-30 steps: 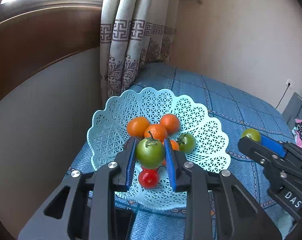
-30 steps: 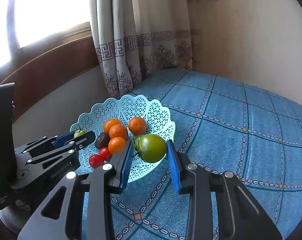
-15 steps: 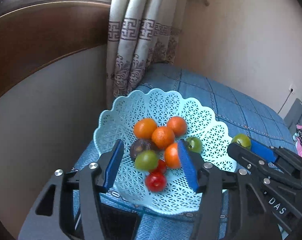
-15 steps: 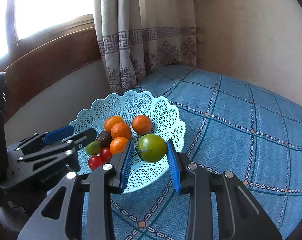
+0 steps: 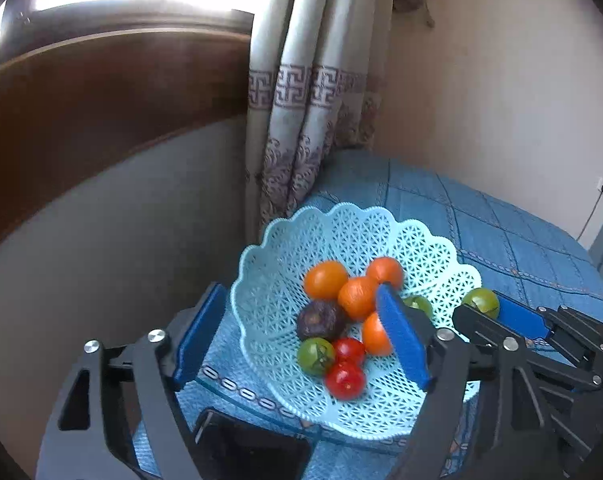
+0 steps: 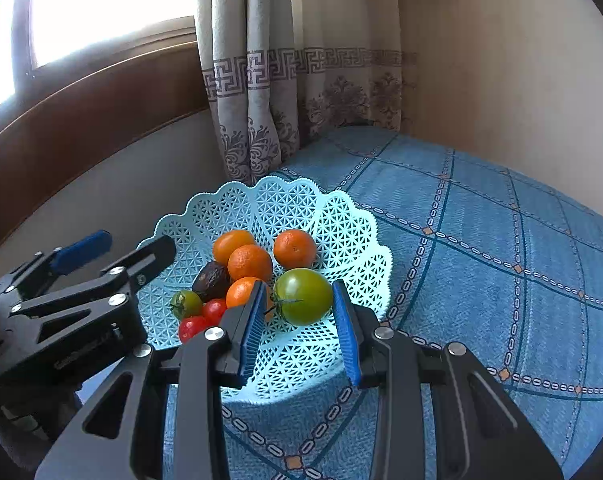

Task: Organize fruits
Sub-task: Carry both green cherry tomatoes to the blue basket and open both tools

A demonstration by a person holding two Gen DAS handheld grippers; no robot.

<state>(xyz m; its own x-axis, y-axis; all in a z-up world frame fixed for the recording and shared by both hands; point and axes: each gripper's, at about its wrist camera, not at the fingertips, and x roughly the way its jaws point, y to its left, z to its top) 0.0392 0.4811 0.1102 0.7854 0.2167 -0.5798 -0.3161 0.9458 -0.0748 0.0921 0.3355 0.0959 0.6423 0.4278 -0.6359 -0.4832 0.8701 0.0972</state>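
Four oranges (image 6: 249,263), two red tomatoes (image 5: 344,379), perhaps one avocado (image 5: 320,319) in basket (image 5: 341,232) | left gripper (image 5: 301,340) gaping, empty | right gripper (image 6: 299,314) clasping green tomato (image 6: 303,297)

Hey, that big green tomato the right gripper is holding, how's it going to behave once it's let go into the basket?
The big green tomato is round and glossy, so it will probably roll downhill toward the oranges. Its green colour suggests firm flesh, likely tolerant of the right gripper squeezing it. The basket is thin lattice plastic sloping inward, so it should stay inside.

Left gripper (image 5: 301,340) fingers (image 5: 401,340) spread (empty) over basket (image 5: 269,280).
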